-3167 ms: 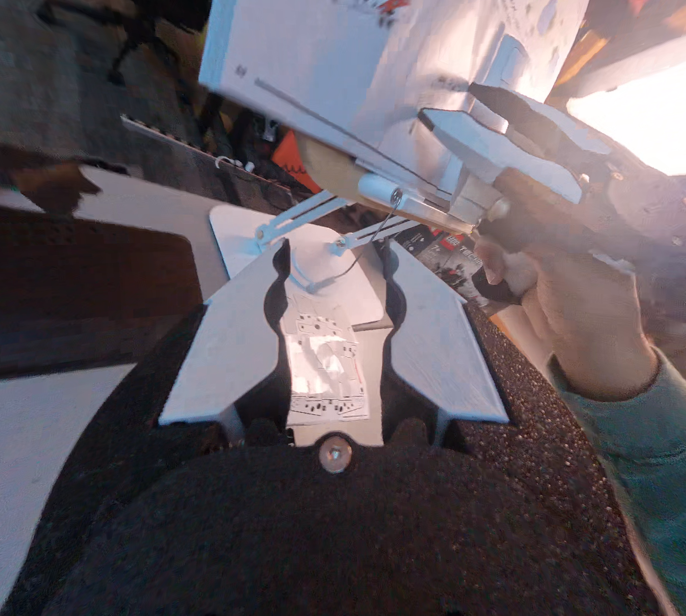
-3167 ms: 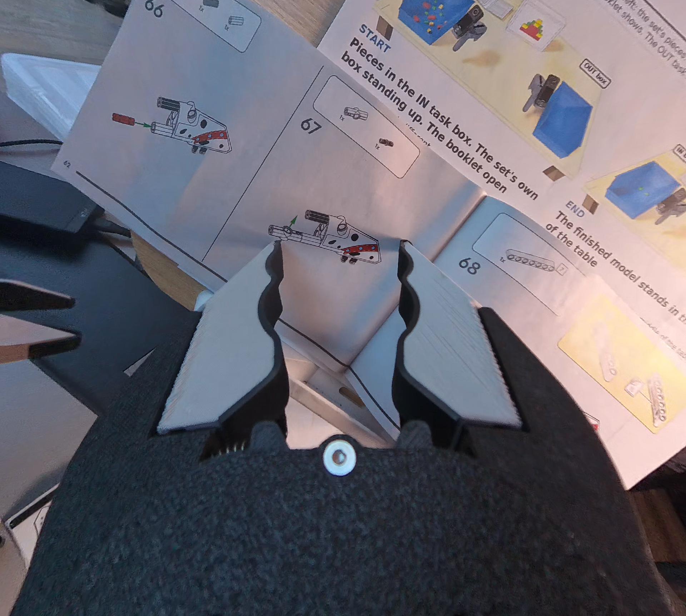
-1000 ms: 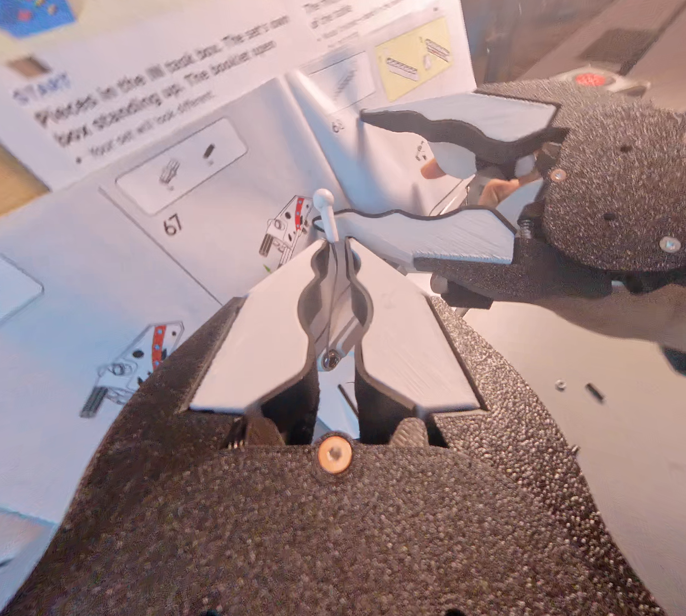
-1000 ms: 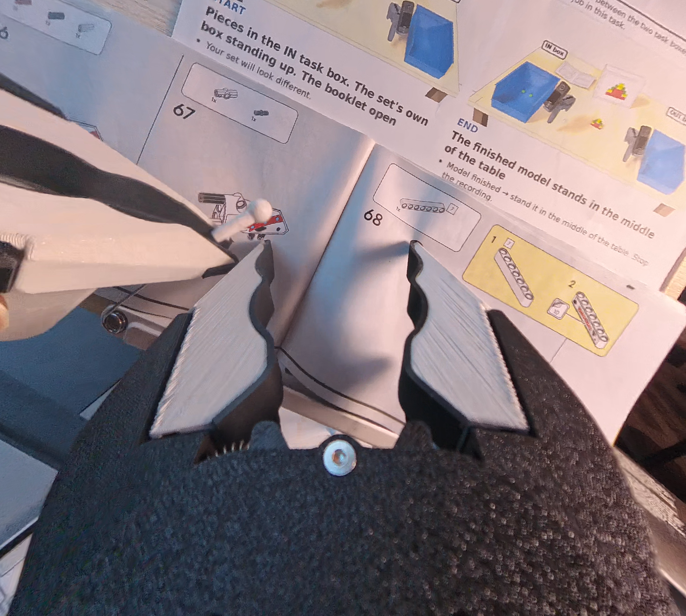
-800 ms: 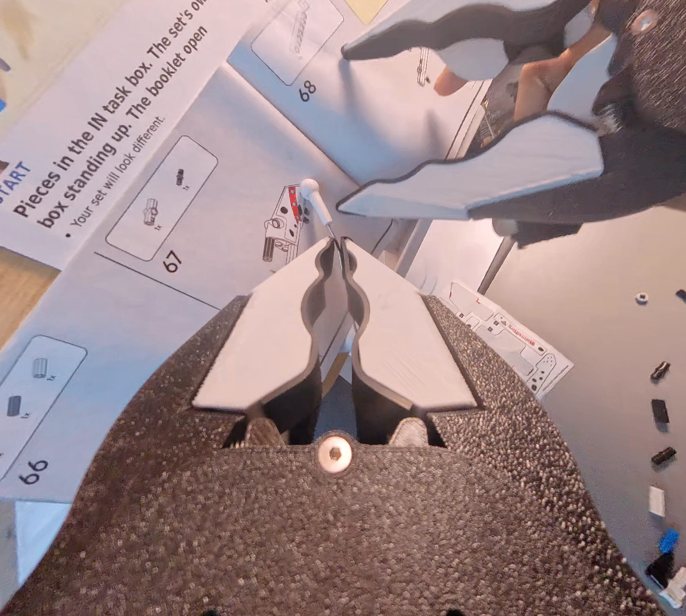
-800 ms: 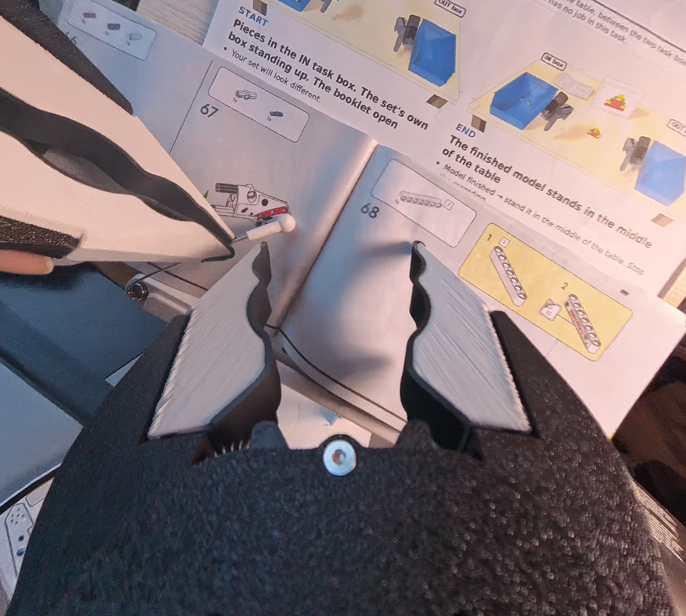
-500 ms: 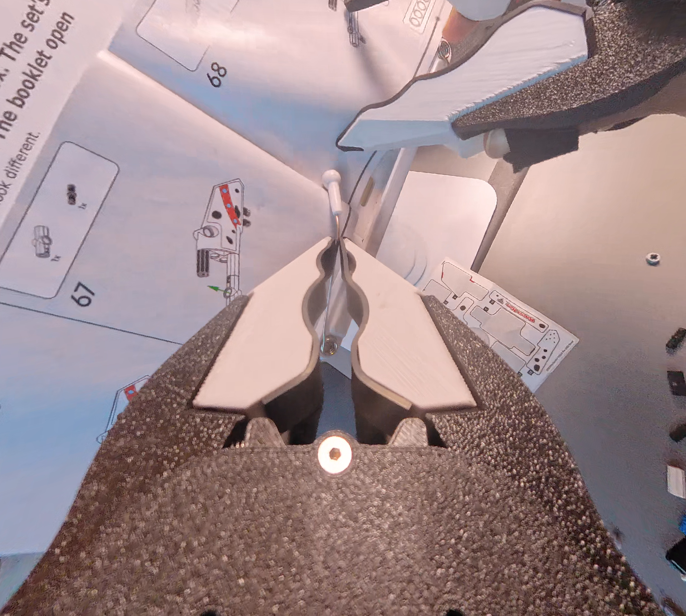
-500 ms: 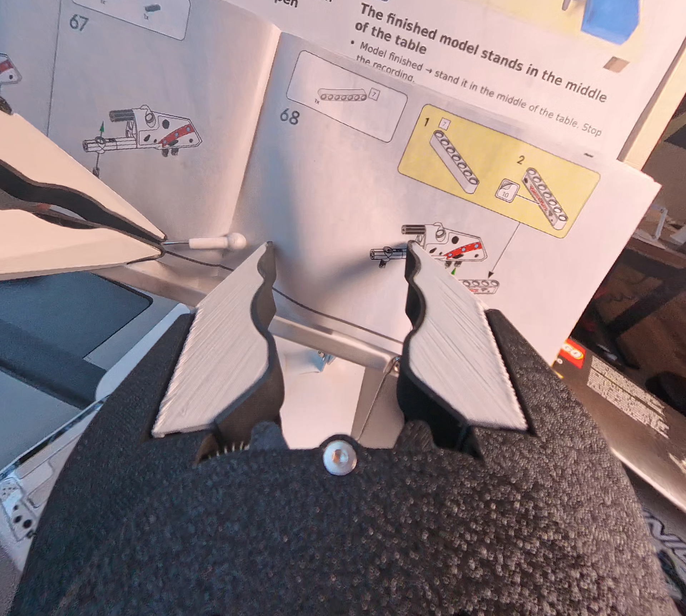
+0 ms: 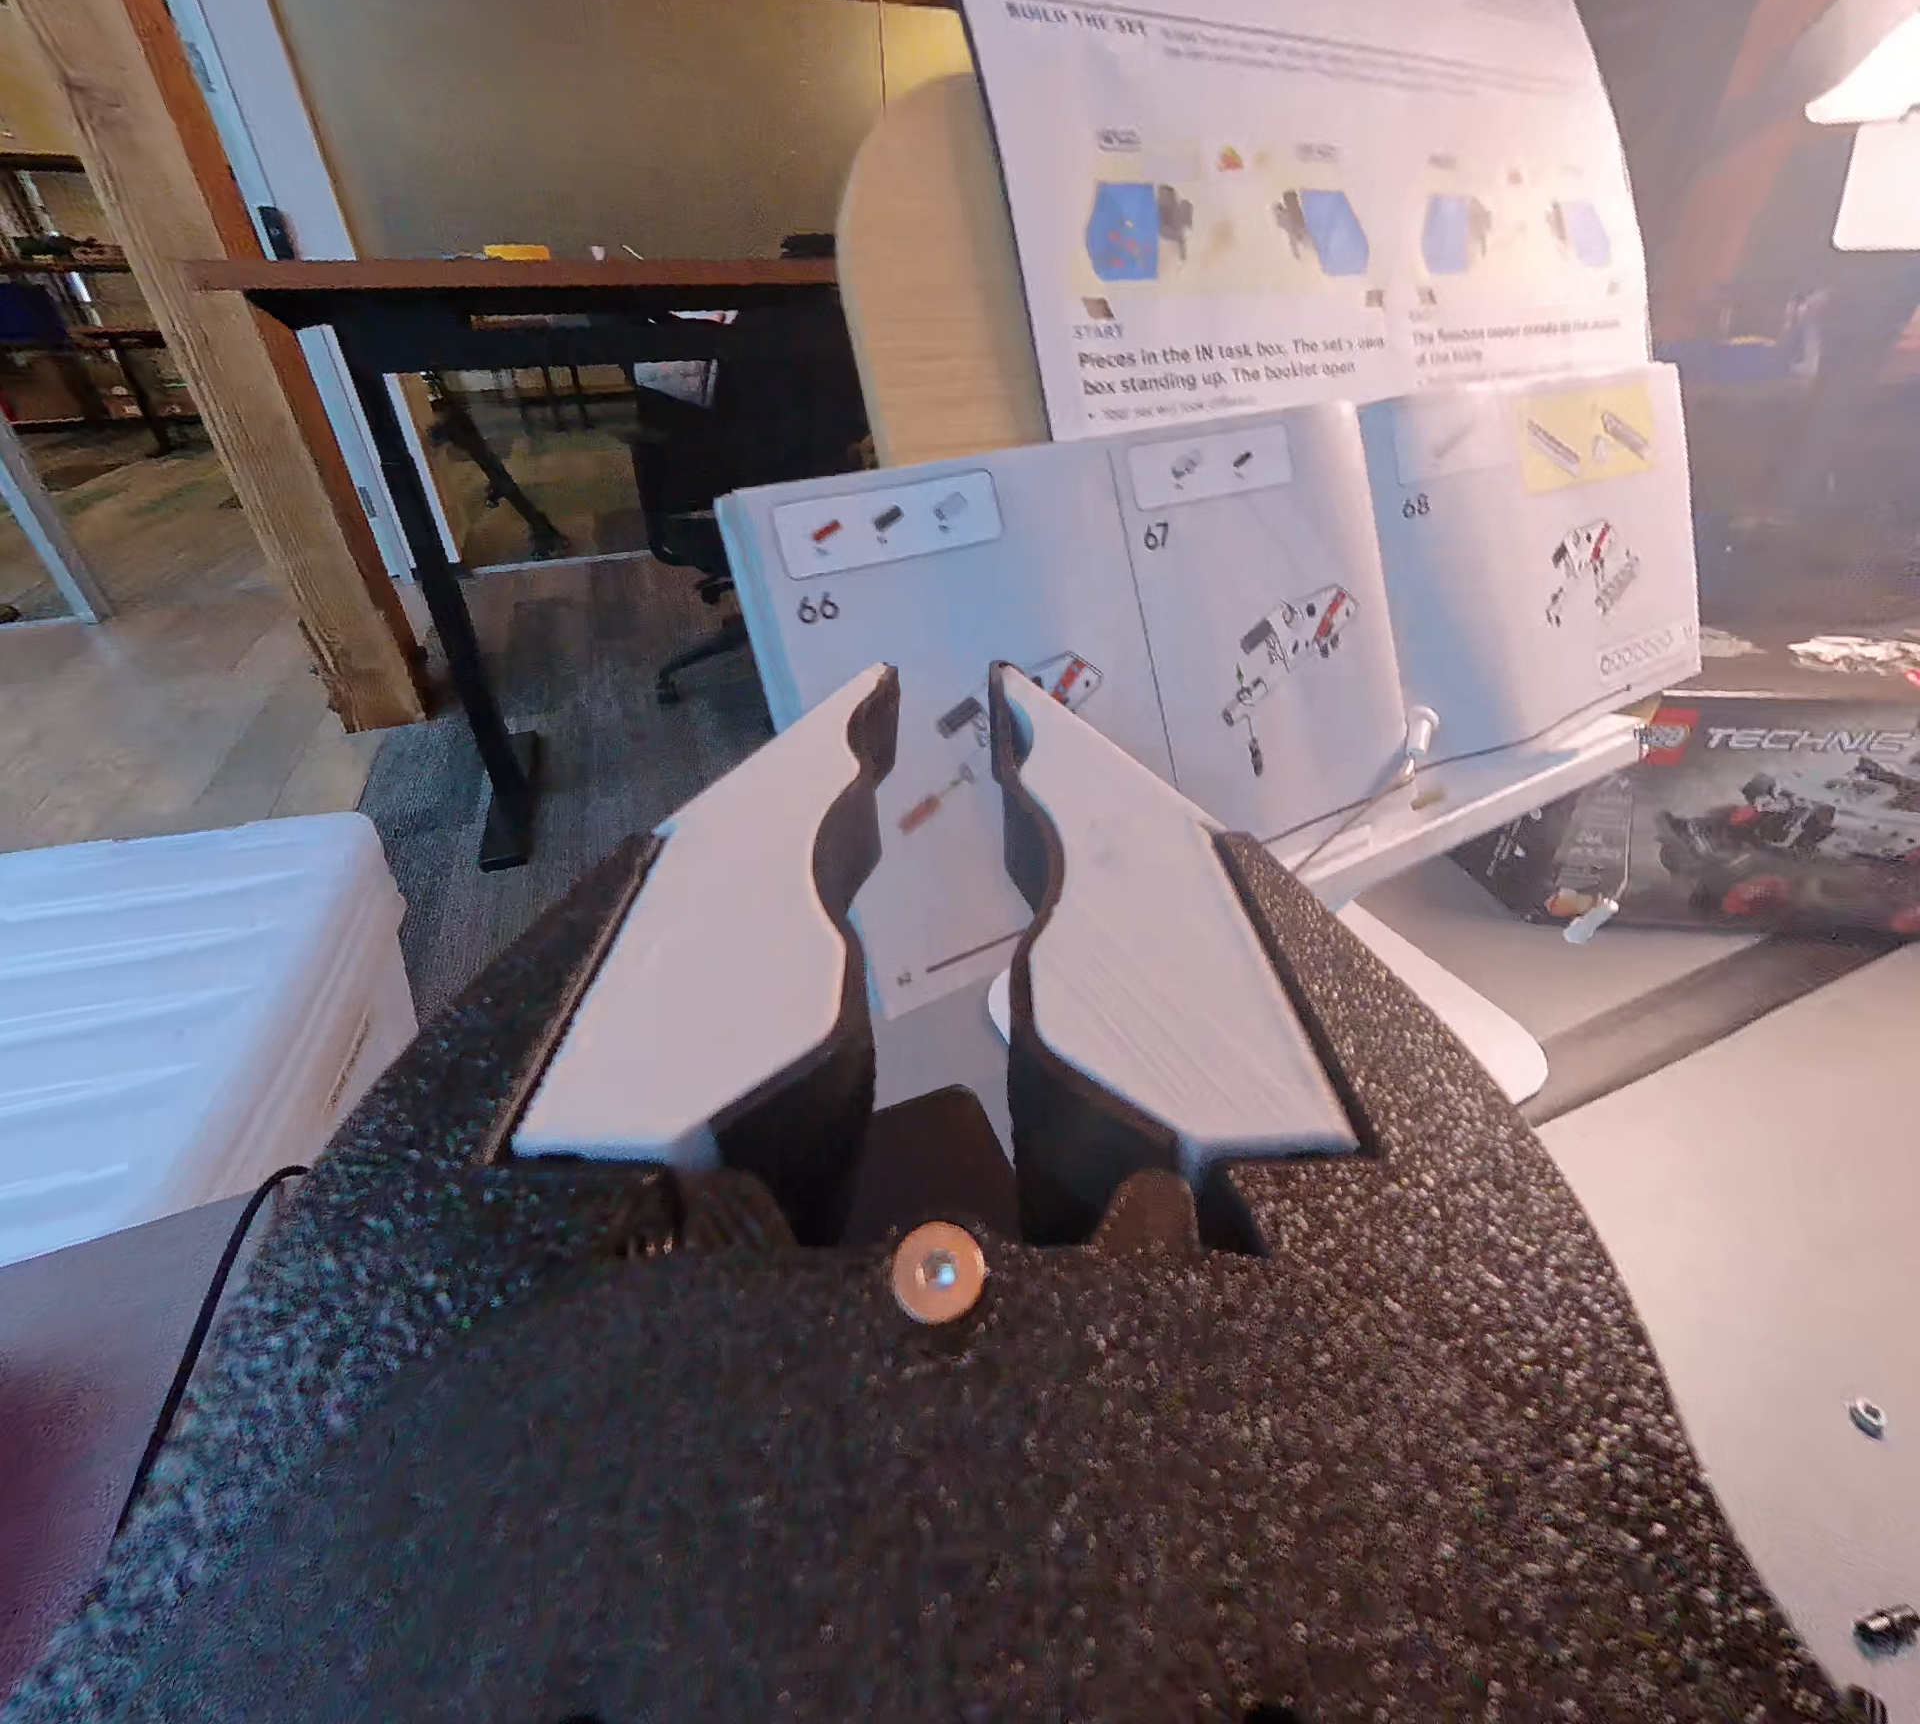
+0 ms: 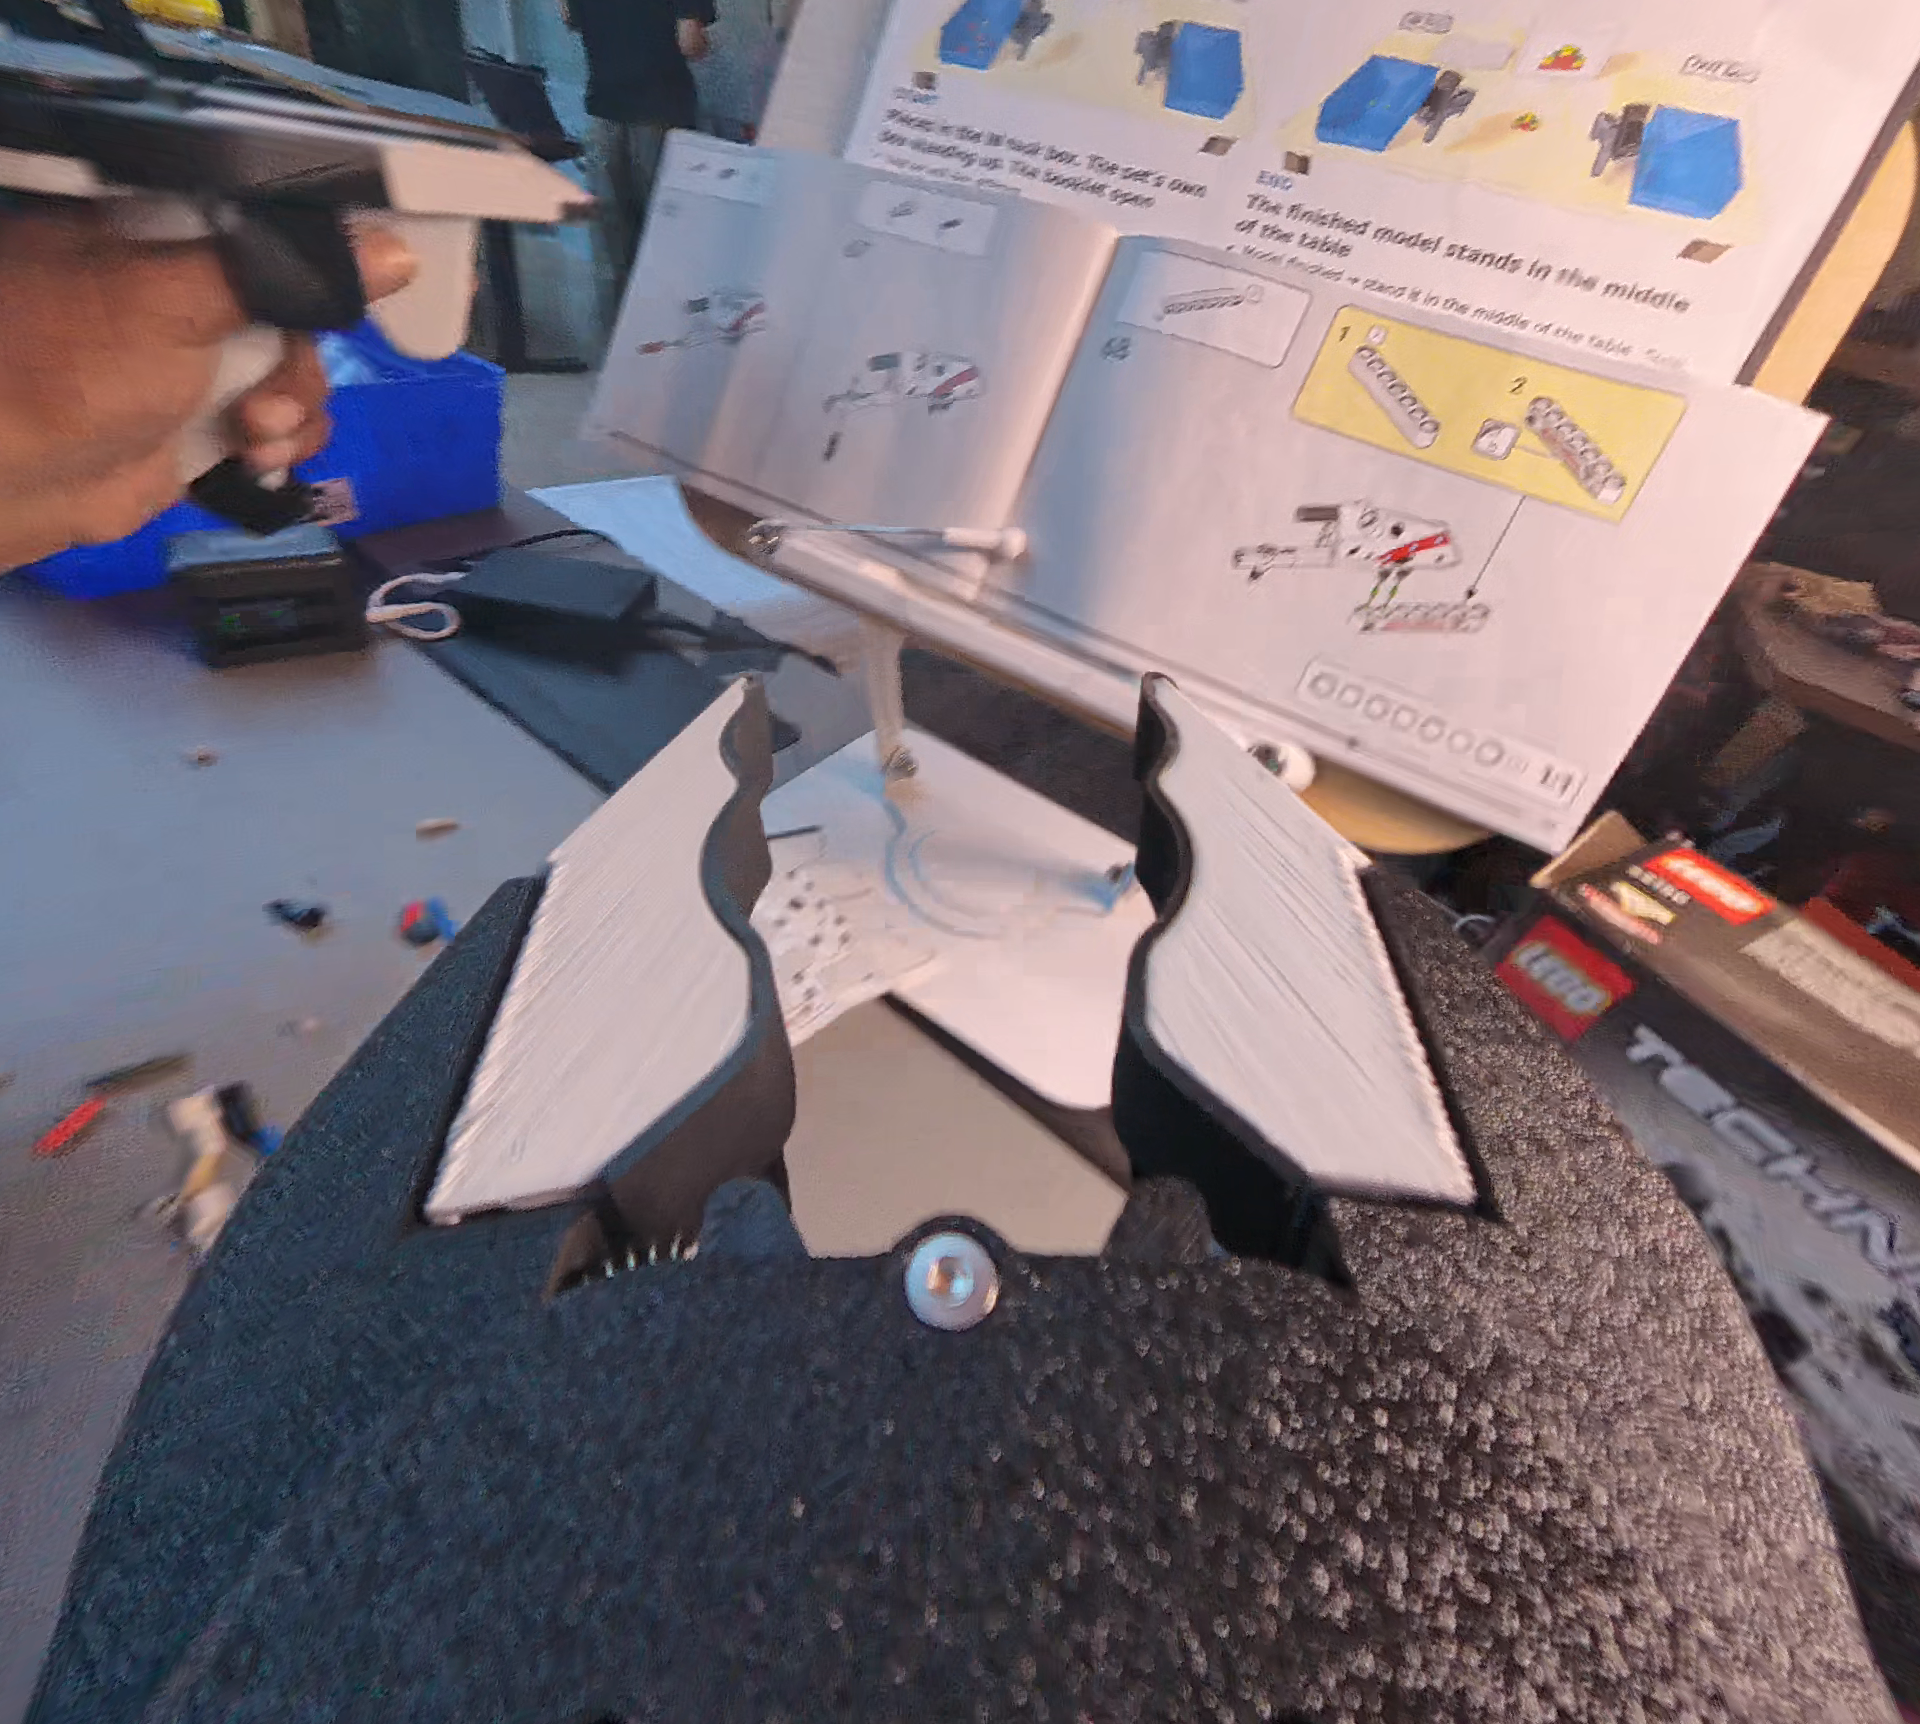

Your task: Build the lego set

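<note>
The instruction booklet [image 9: 1195,635] stands open on a white stand [image 9: 1455,1030], with a larger printed sheet [image 9: 1299,168] behind it. A wire page holder with a white tip [image 9: 1418,724] lies across the lower pages. My left gripper [image 9: 940,682] is empty, its jaws a little apart, short of the booklet's left page. My right gripper [image 10: 951,698] is open and empty above the stand's base [image 10: 1018,978], in front of the booklet [image 10: 1143,448]. The left gripper [image 10: 561,199] also shows in the right wrist view, held by a hand at upper left. Loose lego pieces [image 10: 416,921] lie on the grey table.
A sticker sheet [image 10: 831,926] lies on the stand's base. The lego box [image 10: 1714,957] lies at the right. A blue bin [image 10: 416,438], a black power adapter [image 10: 551,594] and a cable are at the far left. A white box [image 9: 177,999] stands left. A person [image 10: 634,12] stands far behind.
My left gripper has let go of the wire page holder and opened slightly. Both grippers have drawn back from the booklet. The right gripper stayed open.
</note>
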The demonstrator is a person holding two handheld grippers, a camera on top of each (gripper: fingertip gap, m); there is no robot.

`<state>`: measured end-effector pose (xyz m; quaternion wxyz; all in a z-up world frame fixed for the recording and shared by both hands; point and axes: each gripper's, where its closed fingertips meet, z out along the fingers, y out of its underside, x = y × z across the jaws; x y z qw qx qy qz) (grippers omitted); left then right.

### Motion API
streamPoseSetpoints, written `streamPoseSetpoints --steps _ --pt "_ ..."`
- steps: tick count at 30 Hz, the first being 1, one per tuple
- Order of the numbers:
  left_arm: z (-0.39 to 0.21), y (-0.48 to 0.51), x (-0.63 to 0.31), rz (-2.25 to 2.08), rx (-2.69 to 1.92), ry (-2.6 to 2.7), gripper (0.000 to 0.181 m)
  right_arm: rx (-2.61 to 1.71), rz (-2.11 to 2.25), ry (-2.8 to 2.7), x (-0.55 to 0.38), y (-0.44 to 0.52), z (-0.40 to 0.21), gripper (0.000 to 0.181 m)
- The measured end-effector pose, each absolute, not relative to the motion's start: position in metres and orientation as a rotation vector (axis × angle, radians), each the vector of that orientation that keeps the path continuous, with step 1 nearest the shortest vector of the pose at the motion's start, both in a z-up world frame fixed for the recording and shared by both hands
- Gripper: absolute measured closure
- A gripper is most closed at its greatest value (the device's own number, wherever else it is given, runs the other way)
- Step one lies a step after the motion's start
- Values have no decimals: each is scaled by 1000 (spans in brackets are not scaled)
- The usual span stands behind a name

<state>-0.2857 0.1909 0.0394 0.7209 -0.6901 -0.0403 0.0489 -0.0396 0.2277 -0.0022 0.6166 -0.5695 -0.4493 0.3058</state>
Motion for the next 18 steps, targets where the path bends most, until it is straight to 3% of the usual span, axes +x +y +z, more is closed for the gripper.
streamPoseSetpoints --steps 8,18 --pt "50 208 -314 151 -1545 -133 178 -1469 821 -1128 75 105 -80 127" --pt "52 231 -293 199 -1572 -95 181 -1533 874 -859 117 115 -97 138"
